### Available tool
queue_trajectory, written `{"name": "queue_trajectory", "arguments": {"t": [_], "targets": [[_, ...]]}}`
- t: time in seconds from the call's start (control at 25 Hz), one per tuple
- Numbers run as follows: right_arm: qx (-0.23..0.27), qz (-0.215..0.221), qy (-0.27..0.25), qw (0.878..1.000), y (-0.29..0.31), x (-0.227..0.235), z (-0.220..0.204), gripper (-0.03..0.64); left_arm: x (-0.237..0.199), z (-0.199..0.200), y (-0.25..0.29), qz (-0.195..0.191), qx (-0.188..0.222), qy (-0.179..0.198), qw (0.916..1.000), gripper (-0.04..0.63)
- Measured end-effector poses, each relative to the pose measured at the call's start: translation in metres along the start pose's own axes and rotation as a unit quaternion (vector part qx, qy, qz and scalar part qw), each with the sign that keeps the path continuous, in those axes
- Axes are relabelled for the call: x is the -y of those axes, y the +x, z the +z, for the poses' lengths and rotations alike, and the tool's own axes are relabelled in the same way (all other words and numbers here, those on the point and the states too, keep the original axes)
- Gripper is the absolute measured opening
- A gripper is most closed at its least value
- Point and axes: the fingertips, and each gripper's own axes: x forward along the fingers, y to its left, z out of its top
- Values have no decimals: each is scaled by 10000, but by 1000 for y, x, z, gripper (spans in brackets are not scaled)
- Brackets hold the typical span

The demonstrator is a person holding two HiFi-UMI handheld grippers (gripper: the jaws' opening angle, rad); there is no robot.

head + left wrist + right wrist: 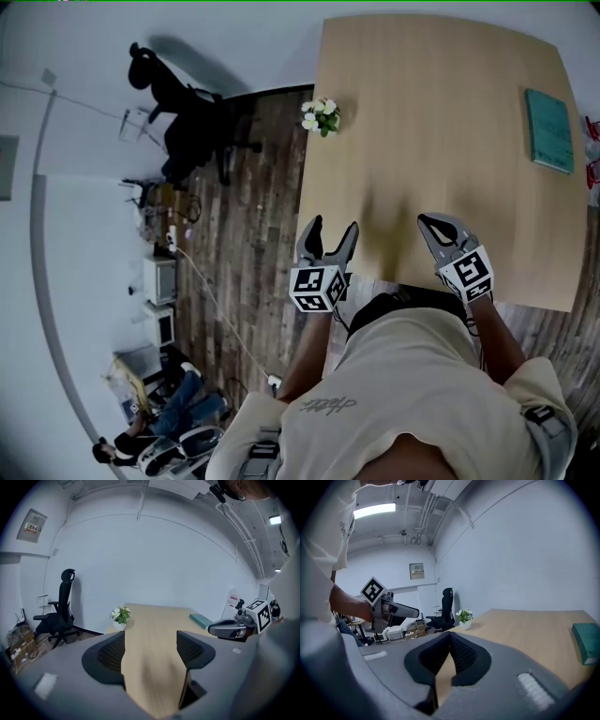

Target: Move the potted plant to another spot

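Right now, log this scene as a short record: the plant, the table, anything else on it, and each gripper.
potted plant: upright near the table's far left corner, nothing touching it
table: light wood, mostly bare
teal book: lying flat near the far right edge
left gripper: jaws apart, nothing between them, over the near edge, well short of the plant
right gripper: jaws together, holding nothing, over the near edge
office chair: black, on the floor left of the table

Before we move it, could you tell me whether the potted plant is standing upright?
Upright: the potted plant stands on its pot on the table, flowers up.
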Motion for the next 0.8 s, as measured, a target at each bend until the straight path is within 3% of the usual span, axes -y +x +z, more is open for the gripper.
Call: {"name": "queue_trajectory", "arguments": {"t": [0.48, 0.8], "targets": [[-84, -432, 433, 9981, 8, 23, -12, 3, -24, 12, 38, -130, -220, 275, 9993, 351], [-35, -963, 529, 9939, 21, 20, 8, 3, -78, 16, 79, 194, -375, 457, 9981, 354]]}}
